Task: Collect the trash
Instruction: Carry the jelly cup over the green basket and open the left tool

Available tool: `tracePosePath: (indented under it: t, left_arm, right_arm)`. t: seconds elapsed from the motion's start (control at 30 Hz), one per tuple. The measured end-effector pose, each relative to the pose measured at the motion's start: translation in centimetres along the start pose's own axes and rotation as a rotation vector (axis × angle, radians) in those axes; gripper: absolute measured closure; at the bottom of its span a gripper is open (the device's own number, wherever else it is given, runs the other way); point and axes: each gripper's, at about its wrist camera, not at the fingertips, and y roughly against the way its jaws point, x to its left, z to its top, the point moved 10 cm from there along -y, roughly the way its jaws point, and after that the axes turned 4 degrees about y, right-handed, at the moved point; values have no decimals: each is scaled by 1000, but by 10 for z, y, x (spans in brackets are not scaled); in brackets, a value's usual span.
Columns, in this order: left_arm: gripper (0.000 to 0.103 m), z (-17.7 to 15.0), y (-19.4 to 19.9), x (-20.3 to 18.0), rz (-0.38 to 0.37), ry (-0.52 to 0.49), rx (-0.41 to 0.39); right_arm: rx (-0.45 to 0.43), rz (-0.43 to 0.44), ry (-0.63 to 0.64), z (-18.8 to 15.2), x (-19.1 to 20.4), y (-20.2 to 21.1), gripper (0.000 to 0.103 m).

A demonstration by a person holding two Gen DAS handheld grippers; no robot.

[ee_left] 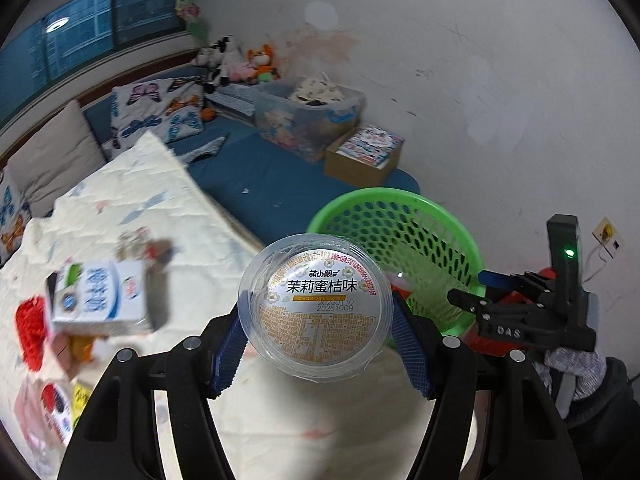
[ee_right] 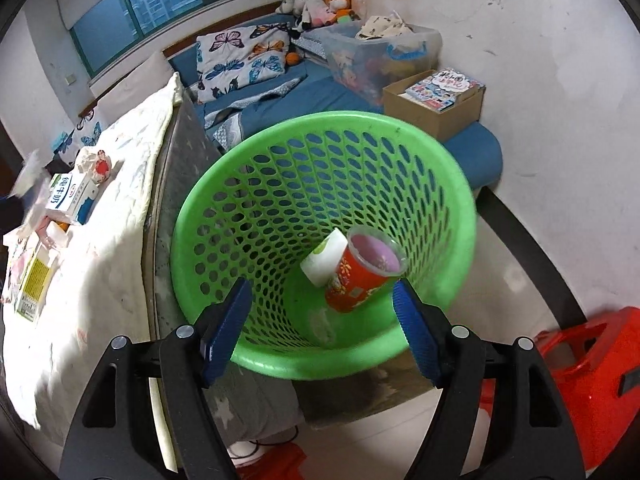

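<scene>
My left gripper (ee_left: 317, 307) is shut on a clear plastic jelly cup (ee_left: 320, 300) with a printed foil lid, held over the white quilt just left of the green mesh basket (ee_left: 384, 194). My right gripper (ee_right: 321, 293) hangs open above the basket (ee_right: 256, 148) with nothing between its blue pads (ee_right: 226, 328). Down in the basket lie a red paper cup (ee_right: 354, 282) and a white tub (ee_right: 323, 261). In the left wrist view the right gripper (ee_left: 478, 289) shows at the basket's right side. A blue-and-white milk carton (ee_left: 100, 300) (ee_right: 70, 198) lies on the quilt.
More litter sits on the quilt (ee_right: 100, 264): crumpled paper (ee_right: 94, 164), a yellow-labelled box (ee_right: 34, 280), red scraps (ee_left: 30, 330). A red plastic stool (ee_right: 592, 360) stands right of the basket. Behind are a blue mattress, a clear storage bin (ee_right: 380, 52) and a cardboard box (ee_right: 436, 108).
</scene>
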Motion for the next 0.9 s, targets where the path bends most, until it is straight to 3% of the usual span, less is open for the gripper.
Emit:
tracePosePath:
  t: [0.4, 0.8, 0.9]
  left_arm:
    - [38, 9, -56, -51, -55, -57, 81]
    - [37, 7, -87, -61, -51, -70, 130]
    - [32, 6, -88, -61, -56, -64, 130]
  right_arm:
    - [-57, 5, -24, -4, -13, 33, 29]
    - [-64, 14, -43, -6, -13, 37, 29]
    - [-63, 14, -45, -7, -13, 38, 29]
